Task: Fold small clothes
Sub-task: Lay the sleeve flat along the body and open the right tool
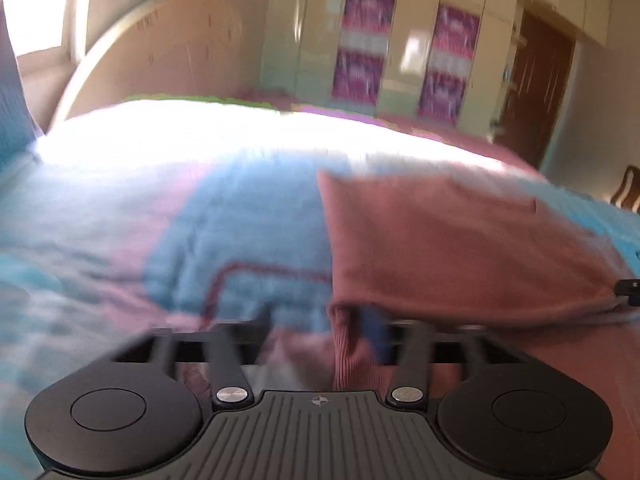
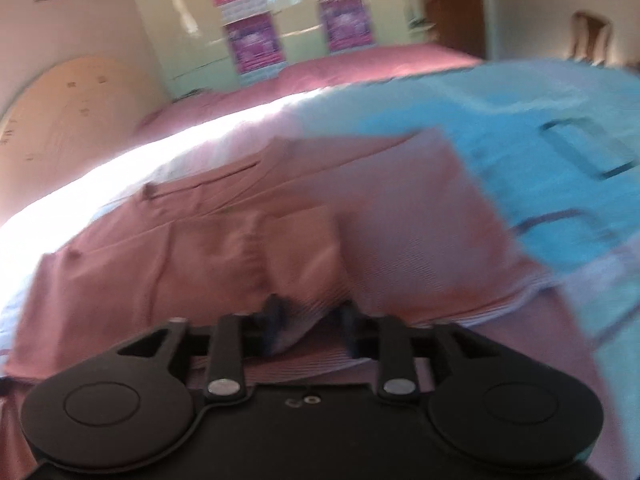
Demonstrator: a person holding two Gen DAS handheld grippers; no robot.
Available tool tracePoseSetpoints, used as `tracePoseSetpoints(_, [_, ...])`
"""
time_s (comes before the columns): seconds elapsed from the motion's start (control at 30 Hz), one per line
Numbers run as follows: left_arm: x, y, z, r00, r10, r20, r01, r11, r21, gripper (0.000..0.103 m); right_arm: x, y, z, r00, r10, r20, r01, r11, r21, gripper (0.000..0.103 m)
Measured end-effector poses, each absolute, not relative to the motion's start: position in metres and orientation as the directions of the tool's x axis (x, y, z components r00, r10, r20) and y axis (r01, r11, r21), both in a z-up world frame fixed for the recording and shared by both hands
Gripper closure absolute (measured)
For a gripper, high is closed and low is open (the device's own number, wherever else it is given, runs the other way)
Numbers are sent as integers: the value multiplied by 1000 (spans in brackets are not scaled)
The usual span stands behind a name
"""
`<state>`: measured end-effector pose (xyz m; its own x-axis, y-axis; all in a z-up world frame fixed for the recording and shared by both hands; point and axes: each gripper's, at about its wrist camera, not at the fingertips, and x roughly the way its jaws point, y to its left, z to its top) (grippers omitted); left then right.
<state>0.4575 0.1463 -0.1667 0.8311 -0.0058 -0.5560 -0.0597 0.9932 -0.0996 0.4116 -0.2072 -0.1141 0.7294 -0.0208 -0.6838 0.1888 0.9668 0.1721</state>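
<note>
**Two grippers at the near hem of a pink garment on a bed**

Nearest, the right gripper (image 2: 310,320) has its two fingers close together with a ribbed fold of the pink garment (image 2: 280,232) pinched between them. The left gripper (image 1: 320,328) sits at the garment's left near corner; ribbed hem hangs between its fingers, but blur hides whether they grip it. From both, the garment stretches away across the blue and pink quilt (image 1: 224,232), its long axis running side to side. Only the right view shows the creased pocket area; only the left shows the garment's left edge. Beyond stands a wardrobe (image 1: 400,48)
</note>
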Motion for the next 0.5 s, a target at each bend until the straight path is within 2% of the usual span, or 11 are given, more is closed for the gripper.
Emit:
tracePoseSetpoints(0.03, [457, 143, -162, 842, -11, -539, -49, 994, -97, 44, 407, -206, -108, 741, -60, -668, 210, 967, 146, 63])
tracePoseSetpoints(0.1, [464, 132, -158, 846, -57, -530, -5, 993, -116, 44, 403, -198, -100, 767, -50, -640, 181, 973, 141, 70])
tracePoseSetpoints(0.2, [485, 107, -172, 800, -104, -591, 62, 994, -91, 44, 411, -173, -105, 761, 31, -648, 52, 993, 108, 82])
tracePoseSetpoints(0.23, [489, 102, -182, 772, -112, -626, 78, 994, -83, 44, 414, -166, -111, 746, 51, -664, 18, 995, 97, 83])
tracePoseSetpoints(0.3, [486, 95, -186, 771, -105, -628, 105, 994, -37, 44, 419, -164, -126, 695, 26, -719, 13, 999, 48, 83])
tracePoseSetpoints(0.5, [512, 106, -166, 774, -129, -620, 84, 991, -102, 44, 427, -181, -115, 720, 55, -692, 20, 995, 99, 80])
